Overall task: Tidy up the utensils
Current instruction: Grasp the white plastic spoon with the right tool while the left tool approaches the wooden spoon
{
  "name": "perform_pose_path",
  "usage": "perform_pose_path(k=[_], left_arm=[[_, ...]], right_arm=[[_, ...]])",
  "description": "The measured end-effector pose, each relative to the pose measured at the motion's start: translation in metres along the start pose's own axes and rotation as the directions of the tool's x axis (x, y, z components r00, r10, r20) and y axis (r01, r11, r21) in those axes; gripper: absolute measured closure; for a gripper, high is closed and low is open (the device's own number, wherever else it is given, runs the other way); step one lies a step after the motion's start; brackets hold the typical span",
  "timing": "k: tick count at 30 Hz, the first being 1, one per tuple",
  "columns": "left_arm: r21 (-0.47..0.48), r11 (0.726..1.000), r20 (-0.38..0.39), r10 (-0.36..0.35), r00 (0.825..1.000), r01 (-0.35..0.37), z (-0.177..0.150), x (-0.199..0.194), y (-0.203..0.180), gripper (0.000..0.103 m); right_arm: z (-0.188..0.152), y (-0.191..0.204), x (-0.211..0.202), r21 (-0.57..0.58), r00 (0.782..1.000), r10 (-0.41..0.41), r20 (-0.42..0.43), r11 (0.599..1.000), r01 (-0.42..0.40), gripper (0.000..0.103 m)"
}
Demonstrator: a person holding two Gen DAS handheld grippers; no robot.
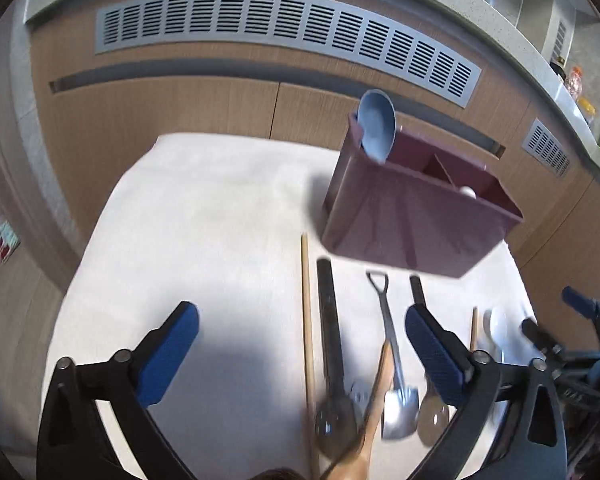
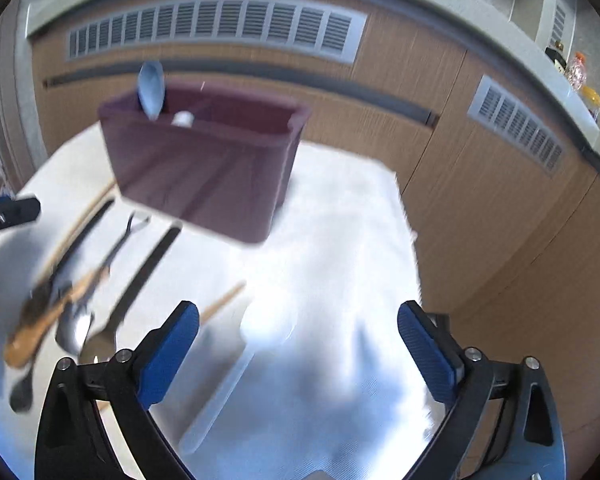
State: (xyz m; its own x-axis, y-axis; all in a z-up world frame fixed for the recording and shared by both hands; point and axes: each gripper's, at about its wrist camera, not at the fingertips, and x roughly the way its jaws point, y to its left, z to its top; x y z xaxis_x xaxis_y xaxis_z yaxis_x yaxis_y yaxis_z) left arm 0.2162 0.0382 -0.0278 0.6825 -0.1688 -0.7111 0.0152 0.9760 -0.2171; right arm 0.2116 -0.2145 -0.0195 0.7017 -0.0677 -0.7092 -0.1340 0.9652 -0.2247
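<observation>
- My left claw (image 1: pixel 302 354) and right claw (image 2: pixel 298 354) both stand wide, holding nothing.
- Loose utensils lie on the white-clothed desk (image 1: pixel 204 208) before the maroon plastic divided caddy (image 1: pixel 412 216).
- I pick the black-handled metal spoon (image 1: pixel 332 360) by its handle, clear of its neighbours.

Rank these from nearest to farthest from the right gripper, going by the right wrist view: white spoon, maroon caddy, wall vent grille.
1. white spoon: on the white cloth, lying between the open right gripper fingers.
2. maroon caddy: beyond it, up and to the left on the cloth.
3. wall vent grille: on the wood panel behind the caddy, farthest.
</observation>
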Motion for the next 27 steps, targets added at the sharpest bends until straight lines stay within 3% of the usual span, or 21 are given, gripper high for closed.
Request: perform_pose_path(k=[4, 6, 9, 11, 15, 18, 19, 20, 22, 26, 27], left_arm=[[-0.041, 0.999, -0.016, -0.01, 1.0, 0.009, -0.014, -0.007, 0.005, 0.0], [-0.075, 0.997, -0.013, -0.033, 0.999, 0.032, -0.022, -0.01, 0.01, 0.0], [-0.112, 0.99, -0.012, -0.091, 0.996, 0.089, -0.028, -0.009, 0.015, 0.0], [-0.116, 0.99, 0.03, -0.081, 0.996, 0.084, -0.033, -0.012, 0.016, 0.0], [-0.09, 0.994, 0.051, -0.06, 0.997, 0.064, -0.036, -0.018, 0.011, 0.0], [-0.021, 0.998, 0.116, -0.053, 0.992, 0.056, -0.04, -0.029, 0.0, 0.0], [-0.005, 0.999, 0.137, -0.05, 0.989, 0.051, -0.04, -0.032, -0.002, 0.0], [0.011, 0.999, 0.16, -0.043, 0.986, 0.041, -0.041, -0.035, -0.005, 0.0], [0.019, 1.0, 0.179, -0.027, 0.984, 0.024, -0.041, -0.039, -0.008, 0.0], [0.003, 0.991, 0.154, 0.132, 0.979, -0.134, -0.04, -0.04, -0.012, 0.0], [-0.001, 0.991, 0.155, 0.134, 0.979, -0.136, -0.041, -0.04, -0.011, 0.0]], right_arm=[[-0.013, 0.005, 0.007, 0.031, 1.0, 0.023, -0.019, 0.999, -0.022, 0.003], [-0.014, -0.004, 0.015, 0.107, 0.996, 0.075, -0.047, 0.992, -0.07, 0.004], [-0.013, -0.016, 0.028, 0.215, 0.992, 0.097, -0.081, 0.974, -0.078, 0.015], [-0.014, -0.014, 0.033, 0.218, 0.993, 0.082, -0.086, 0.974, -0.061, 0.023], [-0.013, 0.0, 0.038, 0.167, 0.994, 0.065, -0.086, 0.985, -0.05, 0.026], [-0.014, 0.001, 0.041, 0.166, 0.992, 0.08, -0.096, 0.984, -0.063, 0.043], [-0.014, -0.001, 0.043, 0.172, 0.991, 0.089, -0.097, 0.983, -0.071, 0.058], [-0.015, -0.002, 0.042, 0.178, 0.989, 0.111, -0.098, 0.98, -0.093, 0.069], [-0.017, -0.005, 0.041, 0.185, 0.987, 0.131, -0.096, 0.976, -0.112, 0.069], [-0.025, -0.013, 0.027, 0.202, 0.987, 0.145, -0.065, 0.971, -0.13, 0.069], [-0.028, -0.015, 0.023, 0.206, 0.988, 0.147, -0.056, 0.969, -0.133, 0.069]])
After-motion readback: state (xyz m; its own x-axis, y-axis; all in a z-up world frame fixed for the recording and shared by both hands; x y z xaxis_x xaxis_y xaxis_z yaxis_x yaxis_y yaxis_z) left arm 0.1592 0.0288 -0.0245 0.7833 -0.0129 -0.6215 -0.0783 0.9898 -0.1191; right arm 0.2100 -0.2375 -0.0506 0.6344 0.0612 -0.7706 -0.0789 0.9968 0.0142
